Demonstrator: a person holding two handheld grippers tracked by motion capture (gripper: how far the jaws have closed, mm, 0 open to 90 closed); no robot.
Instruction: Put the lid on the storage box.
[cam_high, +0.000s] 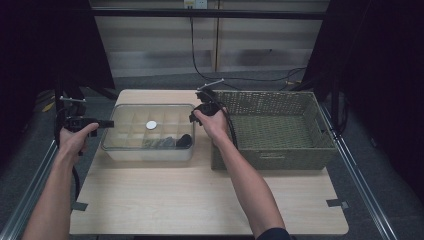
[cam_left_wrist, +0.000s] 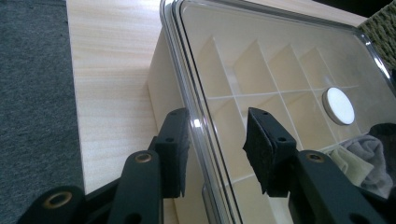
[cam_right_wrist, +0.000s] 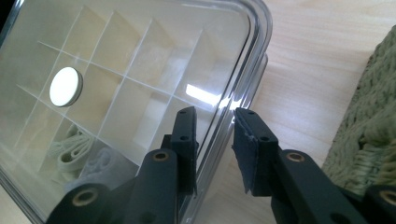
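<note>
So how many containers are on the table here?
2. A clear lidded box with dividers sits left of centre, a gripper at each end of its lid. A woven basket stands right of it. Nothing hints at hidden ones.

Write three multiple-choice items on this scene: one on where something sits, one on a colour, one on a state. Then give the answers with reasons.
1. Where is the woven basket relative to the clear box?
A. On the box's left
B. On the box's right
C. Stacked on the box

2. What colour is the round disc on the lid?
A. White
B. Red
C. Black

3. How do the left gripper's jaws stand at the lid's rim?
A. Shut, away from the box
B. Apart, one on each side of the rim
C. Gripping the basket

Answers:
1 B, since the high view shows the basket on the box's right.
2 A, since the disc looks white in both gripper views.
3 B, since the left gripper view shows one jaw outside the rim and one over the lid, with gaps.
</note>
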